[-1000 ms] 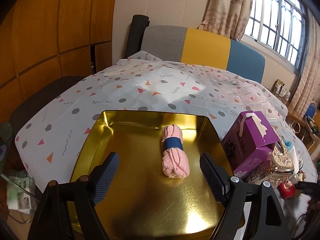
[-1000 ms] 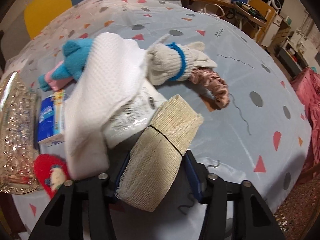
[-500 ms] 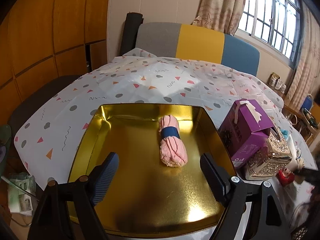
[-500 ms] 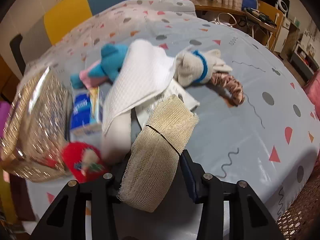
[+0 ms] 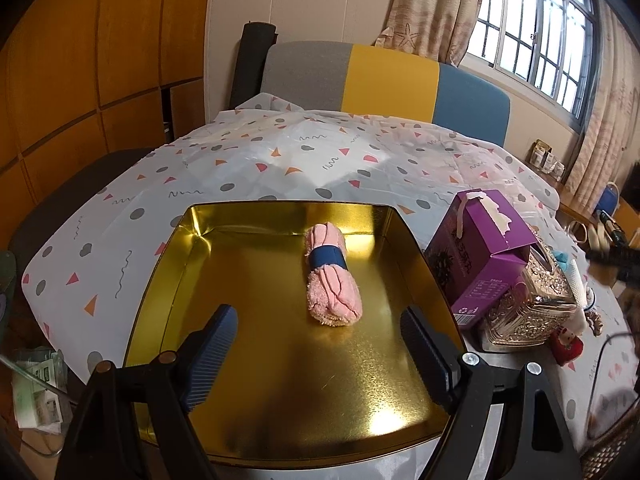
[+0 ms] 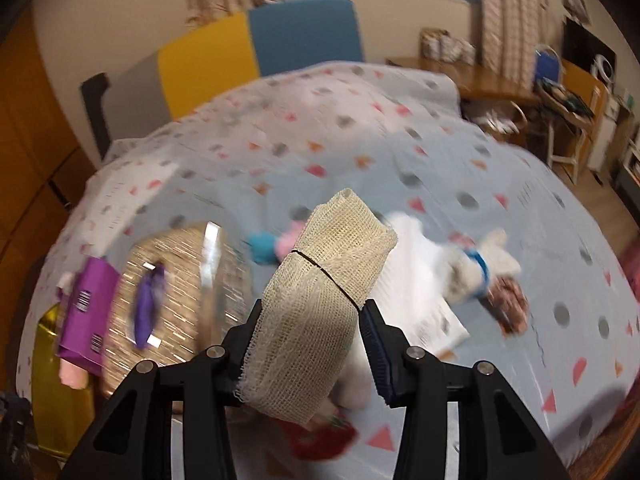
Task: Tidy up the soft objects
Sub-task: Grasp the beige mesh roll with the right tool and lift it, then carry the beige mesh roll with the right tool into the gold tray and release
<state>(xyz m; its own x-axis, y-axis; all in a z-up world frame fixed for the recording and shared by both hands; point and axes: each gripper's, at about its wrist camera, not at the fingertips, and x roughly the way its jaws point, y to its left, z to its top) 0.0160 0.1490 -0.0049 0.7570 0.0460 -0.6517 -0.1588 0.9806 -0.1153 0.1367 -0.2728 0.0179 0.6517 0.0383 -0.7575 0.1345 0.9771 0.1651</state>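
Note:
A gold metal tray (image 5: pixel 280 360) lies on the patterned tablecloth; a pink rolled towel (image 5: pixel 332 280) with a blue band lies in it. My left gripper (image 5: pixel 320 348) is open and empty just above the tray's near half. My right gripper (image 6: pixel 312 340) is shut on a beige gauze roll (image 6: pixel 320 304), held above the table. Beyond it lie a white cloth (image 6: pixel 412 248), a white rolled glove with a blue band (image 6: pixel 476 268), a brown scrunchie (image 6: pixel 508 296) and a blue and pink soft toy (image 6: pixel 268 244). The tray's corner (image 6: pixel 44 356) shows at the left of the right wrist view.
A purple carton (image 5: pixel 480 256) and a glittery gold box (image 5: pixel 536 304) stand right of the tray; both also show in the right wrist view, the carton (image 6: pixel 88 312) and the box (image 6: pixel 180 304). A red toy (image 5: pixel 568 344) lies beside the gold box. A headboard (image 5: pixel 384 80) stands behind.
My right gripper has lifted the gauze roll and swung left, bringing the gold box, purple carton and tray corner into view. My left gripper has drawn back slightly from the tray.

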